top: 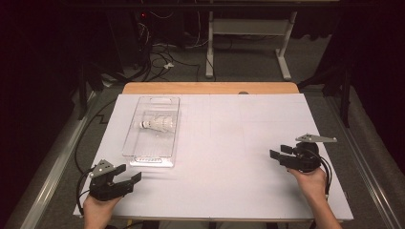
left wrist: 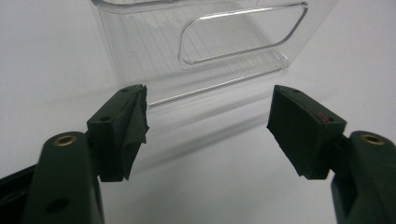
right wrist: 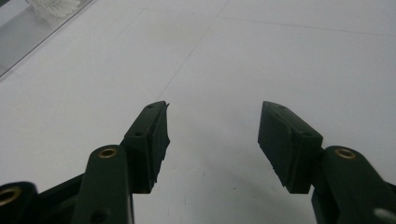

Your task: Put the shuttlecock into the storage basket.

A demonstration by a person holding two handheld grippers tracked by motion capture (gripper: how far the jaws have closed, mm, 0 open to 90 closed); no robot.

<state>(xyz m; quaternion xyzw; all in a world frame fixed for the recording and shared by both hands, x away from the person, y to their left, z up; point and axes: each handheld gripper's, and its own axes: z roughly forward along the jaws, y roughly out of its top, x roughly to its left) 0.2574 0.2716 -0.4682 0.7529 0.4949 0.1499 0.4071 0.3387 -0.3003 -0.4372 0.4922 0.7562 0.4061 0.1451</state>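
A white shuttlecock (top: 157, 125) lies on its side inside a clear plastic tray (top: 137, 143) at the left of the white table; its feathers (right wrist: 52, 8) peek in at the top left of the right gripper view. My left gripper (top: 130, 175) rests near the front left corner, open and empty, facing the tray's near end wall (left wrist: 233, 37) with its handle cut-out. Far across the table, near the right edge, my right gripper (top: 279, 151) is held by a hand and points left. Its jaws (right wrist: 212, 135) stand apart over bare table with nothing between them.
The white sheet (top: 229, 143) covers a wooden tabletop (top: 210, 88). Beyond the table are a white desk frame (top: 248, 43) and loose cables (top: 157, 62) on the floor. A black cable (top: 86, 138) trails off the left edge.
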